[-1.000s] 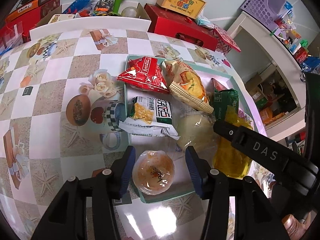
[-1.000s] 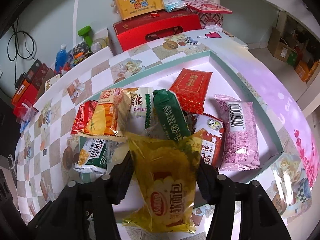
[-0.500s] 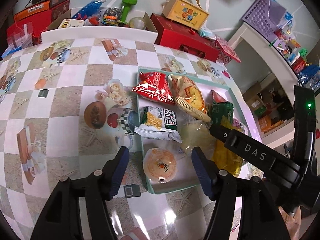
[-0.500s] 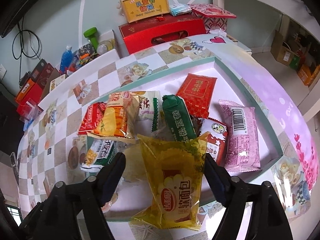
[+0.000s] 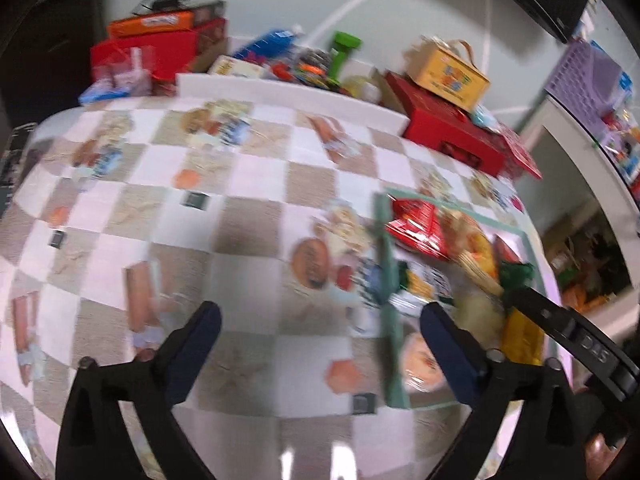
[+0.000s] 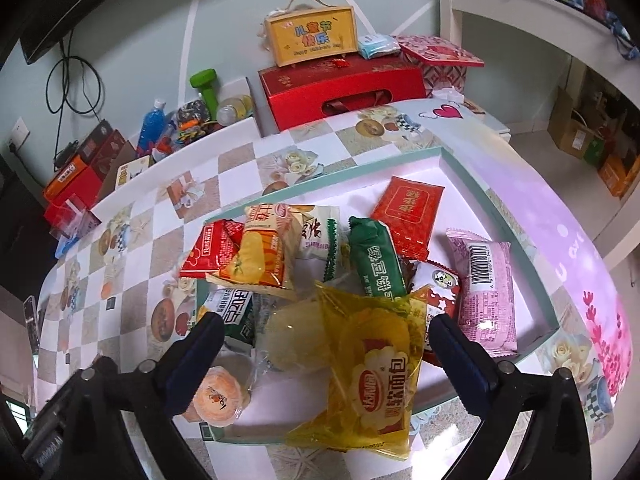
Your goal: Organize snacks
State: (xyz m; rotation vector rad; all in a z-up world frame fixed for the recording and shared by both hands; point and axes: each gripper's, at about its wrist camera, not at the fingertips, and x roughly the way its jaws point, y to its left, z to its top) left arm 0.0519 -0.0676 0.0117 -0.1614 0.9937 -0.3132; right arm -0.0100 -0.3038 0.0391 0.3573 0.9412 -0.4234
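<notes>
Checkered tabletop (image 6: 240,168) held teal tray (image 6: 500,216); right gripper (image 6: 324,344) jaws opening w/ yellow bread bag (image 6: 376,364) loose between; left gripper (image 5: 320,332) opening, empty, tray beside its right finger

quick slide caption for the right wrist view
Opening tongs above a yellow bread bag in the snack-filled tray.

Both views look steeply down from close above the tabletop (image 5: 248,220). The left wrist view, blurred, faces mostly bare checkered cloth, with the tray (image 5: 386,264) at its right. The right wrist view sits over that tray (image 6: 500,216). Both share the red box (image 5: 448,132) (image 6: 340,88) behind.
</notes>
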